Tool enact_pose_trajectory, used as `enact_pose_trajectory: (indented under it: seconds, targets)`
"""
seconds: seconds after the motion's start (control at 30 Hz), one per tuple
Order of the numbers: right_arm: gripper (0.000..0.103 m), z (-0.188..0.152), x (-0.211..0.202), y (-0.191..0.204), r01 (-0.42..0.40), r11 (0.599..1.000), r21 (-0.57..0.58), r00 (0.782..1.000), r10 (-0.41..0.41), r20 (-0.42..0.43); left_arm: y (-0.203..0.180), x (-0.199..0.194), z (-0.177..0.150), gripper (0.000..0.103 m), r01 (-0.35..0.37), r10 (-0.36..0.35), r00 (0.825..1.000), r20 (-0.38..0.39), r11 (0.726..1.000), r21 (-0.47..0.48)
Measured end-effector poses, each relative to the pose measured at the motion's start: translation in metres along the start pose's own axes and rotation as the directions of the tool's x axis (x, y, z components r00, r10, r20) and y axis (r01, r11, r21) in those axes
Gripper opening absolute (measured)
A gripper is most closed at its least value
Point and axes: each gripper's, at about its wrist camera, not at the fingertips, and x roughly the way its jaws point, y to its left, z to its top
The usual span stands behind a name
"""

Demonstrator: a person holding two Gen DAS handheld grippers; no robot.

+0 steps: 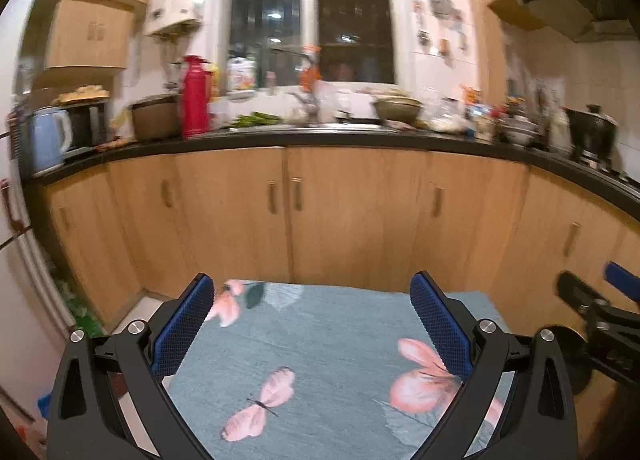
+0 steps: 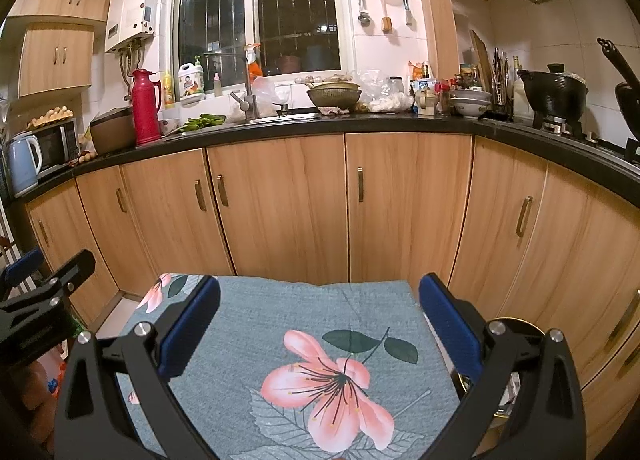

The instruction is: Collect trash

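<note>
My left gripper [image 1: 316, 292] is open above a grey-blue cloth with pink flowers [image 1: 328, 344], nothing between its blue pads. My right gripper [image 2: 320, 296] is open too, over the same flowered cloth [image 2: 296, 324], and holds nothing. In the left wrist view the right gripper [image 1: 600, 292] shows at the right edge. The left gripper [image 2: 44, 264] appears at the left edge of the right wrist view. No trash item shows on the cloth in either view. A round metal-rimmed object [image 2: 516, 328] is partly hidden behind the right finger.
Wooden cabinet doors [image 2: 280, 204] stand right beyond the cloth, under a black counter [image 2: 320, 126] crowded with a red thermos [image 2: 146, 106], kettle [image 2: 22, 164], microwave [image 2: 58, 146], bowls and a black pot [image 2: 554, 94]. Tiled floor [image 2: 116, 312] shows at the left.
</note>
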Motion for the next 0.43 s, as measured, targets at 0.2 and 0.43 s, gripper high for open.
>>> enact_pose_trajectory:
  seconds: [0.2,0.43]
  targets:
    - [0.1,-0.002,0.004,0.001,0.005,1.0,-0.004,1.0,-0.005,-0.012,0.005,0.024,-0.007,0.095,0.009,-0.01,0.994,-0.106,1.0,-0.012]
    - [0.1,-0.005,0.008,0.002,0.006,1.0,-0.004,1.0,-0.006,-0.023,0.007,0.03,-0.012,0.095,-0.044,0.046,0.993,-0.111,0.999,0.018]
